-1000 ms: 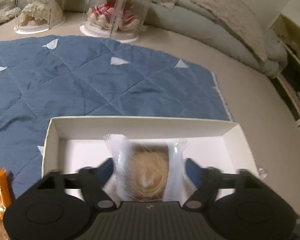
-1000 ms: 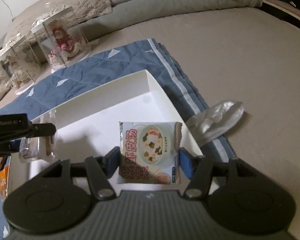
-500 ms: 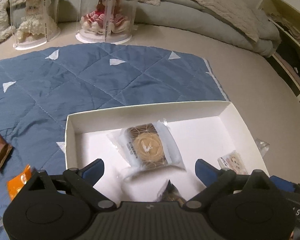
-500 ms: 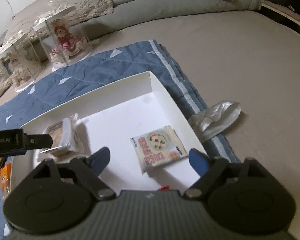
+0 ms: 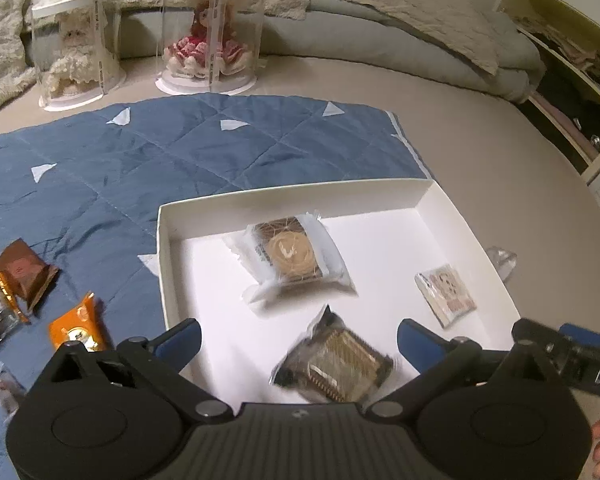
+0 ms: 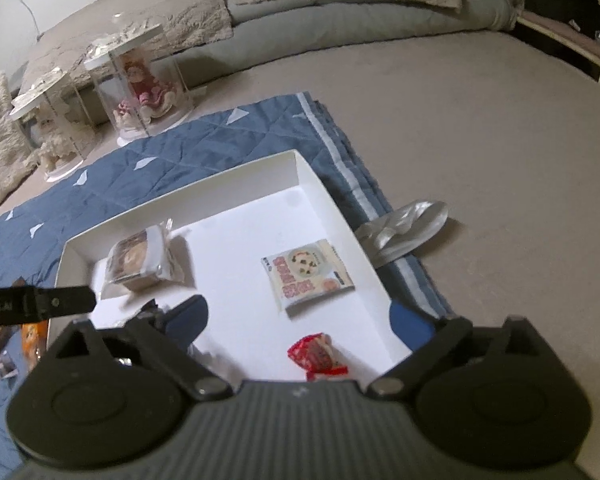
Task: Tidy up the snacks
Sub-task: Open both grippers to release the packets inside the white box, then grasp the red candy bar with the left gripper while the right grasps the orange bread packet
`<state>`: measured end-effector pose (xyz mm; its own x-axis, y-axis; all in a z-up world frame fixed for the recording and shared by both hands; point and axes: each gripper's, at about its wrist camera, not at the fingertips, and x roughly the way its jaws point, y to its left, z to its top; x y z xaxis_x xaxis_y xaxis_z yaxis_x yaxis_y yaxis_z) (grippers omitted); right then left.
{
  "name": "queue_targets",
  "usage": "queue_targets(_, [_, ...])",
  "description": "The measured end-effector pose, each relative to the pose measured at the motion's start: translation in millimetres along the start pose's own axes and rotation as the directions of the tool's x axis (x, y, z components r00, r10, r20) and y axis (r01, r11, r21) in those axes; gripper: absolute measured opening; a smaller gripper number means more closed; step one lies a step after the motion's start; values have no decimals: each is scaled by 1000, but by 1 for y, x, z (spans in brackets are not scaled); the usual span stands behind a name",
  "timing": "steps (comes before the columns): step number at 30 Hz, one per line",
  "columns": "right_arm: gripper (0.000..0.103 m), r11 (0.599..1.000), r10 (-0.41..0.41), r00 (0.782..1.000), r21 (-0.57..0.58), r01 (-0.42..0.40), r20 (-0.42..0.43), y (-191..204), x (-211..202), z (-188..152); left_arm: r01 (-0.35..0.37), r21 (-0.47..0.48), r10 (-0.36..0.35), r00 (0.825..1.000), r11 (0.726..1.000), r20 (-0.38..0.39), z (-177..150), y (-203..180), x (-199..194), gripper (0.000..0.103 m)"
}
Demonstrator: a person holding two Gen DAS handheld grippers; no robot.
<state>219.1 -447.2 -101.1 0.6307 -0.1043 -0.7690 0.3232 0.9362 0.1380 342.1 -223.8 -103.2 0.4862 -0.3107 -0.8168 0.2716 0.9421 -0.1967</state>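
A white box (image 5: 296,200) (image 6: 180,200) lies on a blue quilt. In it are a clear-wrapped round cake (image 5: 292,254) (image 6: 140,258), a dark waffle-like snack (image 5: 334,366), a flat pale packet with a printed bowl (image 5: 446,294) (image 6: 310,274) and a small red candy (image 6: 318,356). My left gripper (image 5: 298,340) is open and empty above the box's near edge. My right gripper (image 6: 298,320) is open and empty above the box's near right corner. Loose snacks lie left of the box: a brown packet (image 5: 22,276) and an orange packet (image 5: 78,326).
The blue quilt (image 5: 140,160) lies on a beige carpet (image 6: 480,140). Two clear doll cases (image 5: 212,32) (image 5: 78,44) stand behind it, before piled bedding. A crumpled clear wrapper (image 6: 404,228) lies right of the box. Shelving (image 5: 572,80) is at the far right.
Both grippers let go of their snacks into the box, opened wide and pulled back. The cake and the pale packet now lie in the box.
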Motion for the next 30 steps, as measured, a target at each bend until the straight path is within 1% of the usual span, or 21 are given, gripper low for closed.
queue_targets(4, [102,1000,-3,1000,-1,3,9,-2,-12,-5,-10,11,10,1000,1000,8,-9,0,-12,103])
queue_targets(8, [102,1000,-4,1000,-14,5,31,1,-26,-11,-7,-3,7,1000,1000,16,-18,2,-27,103])
queue_targets(13, [102,1000,-13,998,-16,14,57,4,-39,-19,-31,-2,31,999,1000,35,-27,4,-43,103])
queue_targets(17, [102,1000,-11,997,-17,12,73,9,-47,-21,-26,-22,27,999,999,36,-36,11,-52,103])
queue_targets(24, [102,997,4,996,-71,2,91,25,-58,-29,-41,-58,43,998,997,43,-50,29,-64,103])
queue_targets(30, [102,992,19,996,-125,-8,85,44,-61,-35,-68,-67,73,995,995,73,-57,48,-84,103])
